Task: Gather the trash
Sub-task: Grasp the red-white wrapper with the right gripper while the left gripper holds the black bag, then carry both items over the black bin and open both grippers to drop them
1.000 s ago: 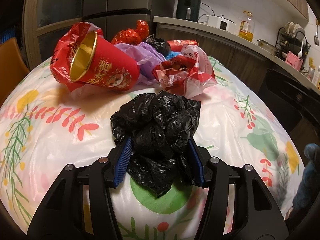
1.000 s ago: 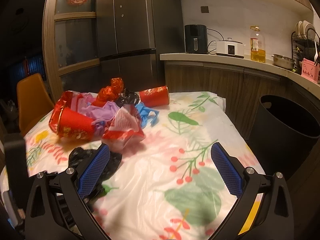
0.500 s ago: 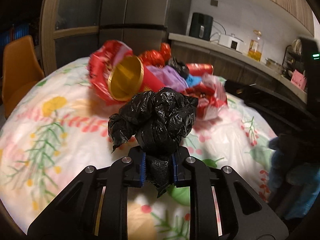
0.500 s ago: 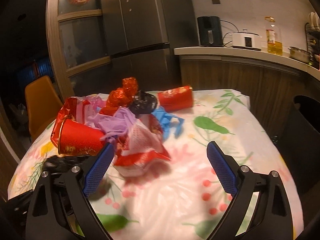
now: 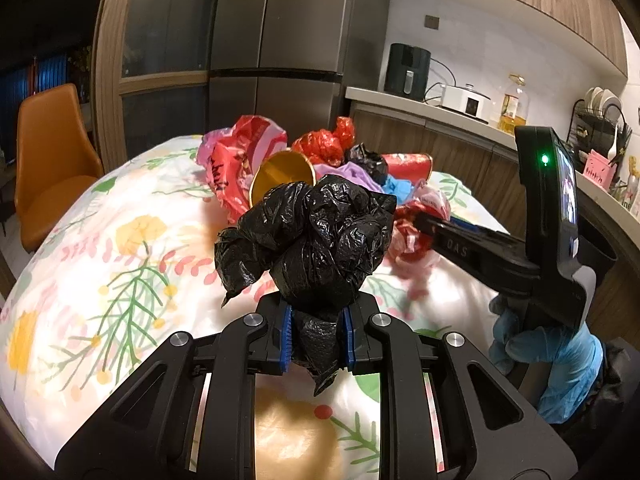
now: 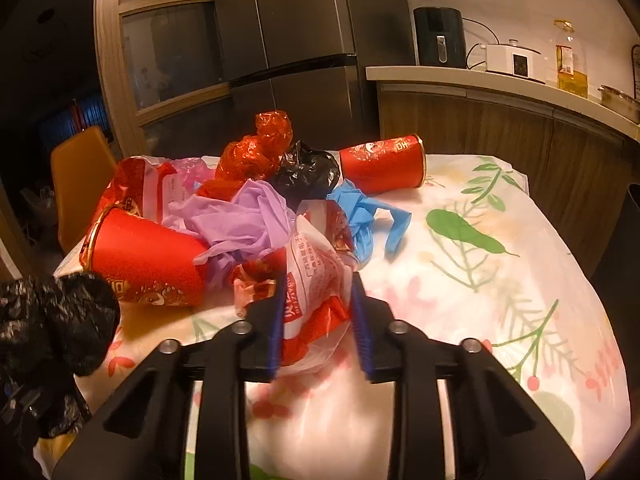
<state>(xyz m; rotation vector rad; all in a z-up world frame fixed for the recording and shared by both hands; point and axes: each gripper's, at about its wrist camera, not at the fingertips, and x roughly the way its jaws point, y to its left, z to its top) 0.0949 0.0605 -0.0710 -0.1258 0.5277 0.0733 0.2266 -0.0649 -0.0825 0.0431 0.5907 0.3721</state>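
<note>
My left gripper (image 5: 316, 320) is shut on a crumpled black plastic bag (image 5: 316, 240) and holds it above the floral tablecloth (image 5: 120, 264). The same bag (image 6: 60, 320) shows at the left edge of the right wrist view. My right gripper (image 6: 318, 312) is at the near edge of the trash pile. Its jaws are closing on a red-and-white plastic bag (image 6: 316, 276), and both blue pads press its sides. In the left wrist view the right gripper (image 5: 428, 224) reaches in from the right, held by a blue-gloved hand (image 5: 548, 352).
The pile holds a tipped red cup (image 6: 148, 260), a second red cup (image 6: 384, 164), a purple glove (image 6: 244, 220), a blue glove (image 6: 368, 216), a small black bag (image 6: 306, 172) and red wrappers (image 6: 256, 152). A dark bin (image 6: 624, 248) stands right of the table, an orange chair (image 5: 48, 160) left.
The left gripper closed on the black bag and raised it off the table. The right gripper moved forward to the pile and its jaws narrowed from wide open onto the red-and-white bag.
</note>
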